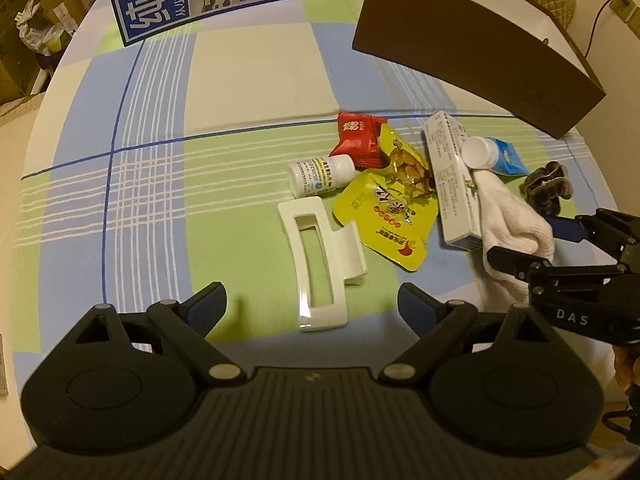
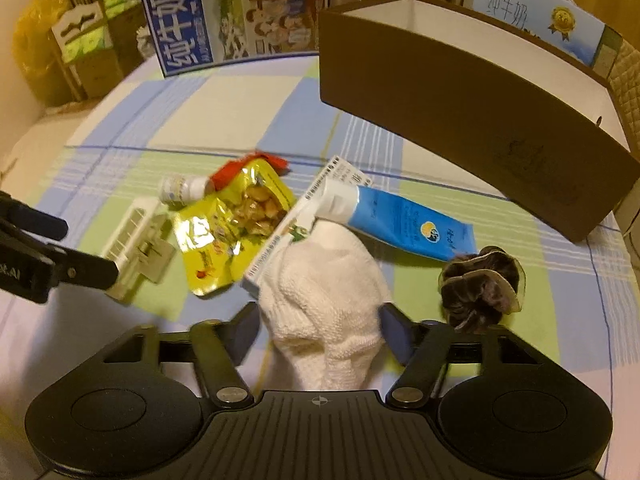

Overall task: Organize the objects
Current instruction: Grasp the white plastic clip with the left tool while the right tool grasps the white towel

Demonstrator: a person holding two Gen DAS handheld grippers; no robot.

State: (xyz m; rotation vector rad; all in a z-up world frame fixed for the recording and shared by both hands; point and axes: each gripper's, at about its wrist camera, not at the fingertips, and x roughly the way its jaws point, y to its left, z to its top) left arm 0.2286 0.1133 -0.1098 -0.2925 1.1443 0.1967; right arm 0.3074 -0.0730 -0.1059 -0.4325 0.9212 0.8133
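A white hair claw clip (image 1: 316,260) lies flat on the plaid cloth, between the wide-apart fingers of my open left gripper (image 1: 312,308), which touch nothing. Beyond it lie a white pill bottle (image 1: 320,174), a red packet (image 1: 358,140), a yellow snack pouch (image 1: 384,216) and a white carton (image 1: 452,184). A white sock (image 2: 324,300) drapes over the carton's near end. My right gripper (image 2: 320,332) is open, with a finger close against each side of the sock. A blue tube (image 2: 400,224) and a brown scrunchie (image 2: 480,284) lie to the right.
An open brown box (image 2: 460,120) stands at the back right, its white inside partly visible. A blue milk carton case (image 2: 224,12) stands at the back left. Plaid cloth (image 1: 160,140) stretches to the left. Stacked boxes sit beyond the table's left edge.
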